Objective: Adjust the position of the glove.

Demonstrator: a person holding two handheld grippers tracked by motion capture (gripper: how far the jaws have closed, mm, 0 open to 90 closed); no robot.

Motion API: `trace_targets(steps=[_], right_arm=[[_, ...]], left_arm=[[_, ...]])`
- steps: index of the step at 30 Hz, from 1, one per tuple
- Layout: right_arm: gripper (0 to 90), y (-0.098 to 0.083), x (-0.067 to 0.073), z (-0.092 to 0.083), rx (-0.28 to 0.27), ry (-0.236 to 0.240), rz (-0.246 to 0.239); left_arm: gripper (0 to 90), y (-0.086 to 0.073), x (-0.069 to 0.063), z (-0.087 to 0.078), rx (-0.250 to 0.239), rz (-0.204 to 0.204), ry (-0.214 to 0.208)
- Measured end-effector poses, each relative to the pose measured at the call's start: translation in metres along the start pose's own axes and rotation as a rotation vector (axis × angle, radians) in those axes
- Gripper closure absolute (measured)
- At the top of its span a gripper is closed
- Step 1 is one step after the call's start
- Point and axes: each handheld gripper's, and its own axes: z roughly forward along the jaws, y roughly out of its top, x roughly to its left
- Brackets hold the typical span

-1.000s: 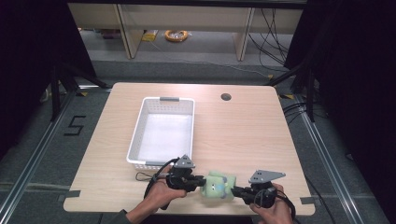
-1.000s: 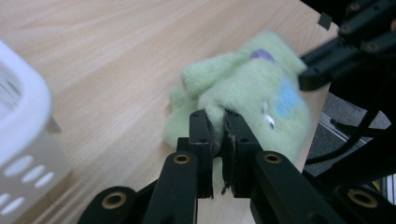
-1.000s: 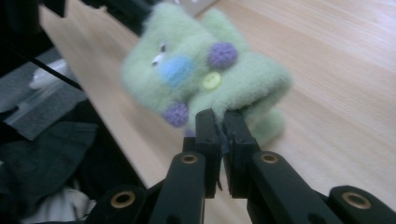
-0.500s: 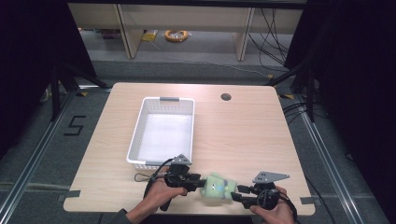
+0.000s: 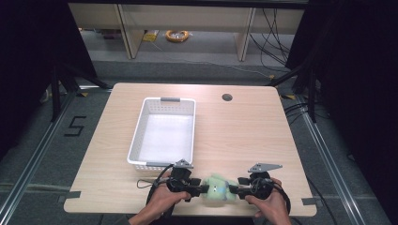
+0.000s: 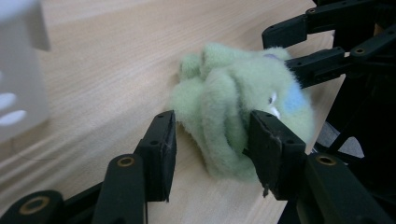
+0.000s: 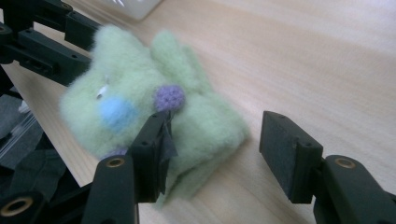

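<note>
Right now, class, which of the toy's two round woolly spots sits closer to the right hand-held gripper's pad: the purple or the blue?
The purple spot: it sits just above that pad, while the blue spot lies farther off on the green plush toy.

White basket blurred, edge-cropped

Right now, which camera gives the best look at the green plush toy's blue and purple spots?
The right gripper view: the green plush toy faces it, both spots clear. The left gripper view shows its folded side and a blue patch; the high view shows a small green lump near the table's front edge.
</note>
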Motion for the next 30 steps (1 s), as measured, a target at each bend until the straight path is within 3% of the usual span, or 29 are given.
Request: trace_targets(steps=[1, 2, 4, 6, 9, 10, 12, 15, 18, 20, 24, 26, 30], right_arm=[[45.4, 0.001, -0.002, 0.001, 0.025, 0.007, 0.006], [45.4, 0.001, -0.004, 0.003, 0.025, 0.005, 0.008], [46.9, 0.001, -0.006, 0.005, 0.022, 0.003, 0.029], [47.7, 0.002, -0.007, 0.005, 0.037, 0.022, 0.019], [49.0, -0.001, -0.007, 0.007, 0.027, 0.039, 0.035], [49.0, -0.002, -0.008, 0.008, 0.024, 0.051, 0.042], [50.5, -0.003, -0.009, 0.009, 0.019, 0.066, 0.047], [52.4, -0.004, -0.008, 0.009, 0.012, 0.061, 0.054], [55.3, -0.004, -0.010, 0.010, 0.023, 0.087, 0.064], [59.0, -0.006, -0.012, 0.011, 0.007, 0.129, 0.070], [65.3, -0.007, -0.014, 0.012, -0.003, 0.155, 0.070], [67.3, -0.007, -0.014, 0.011, -0.005, 0.160, 0.065], [70.6, -0.007, -0.013, 0.009, -0.011, 0.152, 0.062]], left_arm=[[50.8, 0.000, 0.000, 0.000, 0.000, 0.000, 0.000], [50.8, 0.000, 0.001, 0.003, 0.010, -0.011, -0.017], [51.1, 0.000, 0.000, 0.005, 0.015, 0.002, -0.012], [51.4, 0.000, -0.002, 0.007, 0.015, -0.005, -0.015], [51.6, -0.002, -0.003, 0.012, 0.021, -0.003, -0.009], [51.6, -0.002, -0.005, 0.012, 0.044, -0.002, 0.003], [51.8, -0.003, -0.005, 0.015, 0.033, -0.004, -0.022], [52.5, -0.003, -0.006, 0.017, 0.031, -0.010, -0.026], [52.9, -0.002, -0.005, 0.020, 0.036, -0.005, -0.027], [55.2, -0.001, -0.005, 0.019, 0.056, -0.011, -0.025], [63.1, -0.002, -0.005, 0.019, 0.051, 0.002, -0.041], [65.8, -0.003, -0.006, 0.020, 0.024, 0.002, -0.066], [69.3, -0.003, -0.008, 0.019, 0.013, 0.035, -0.058]])
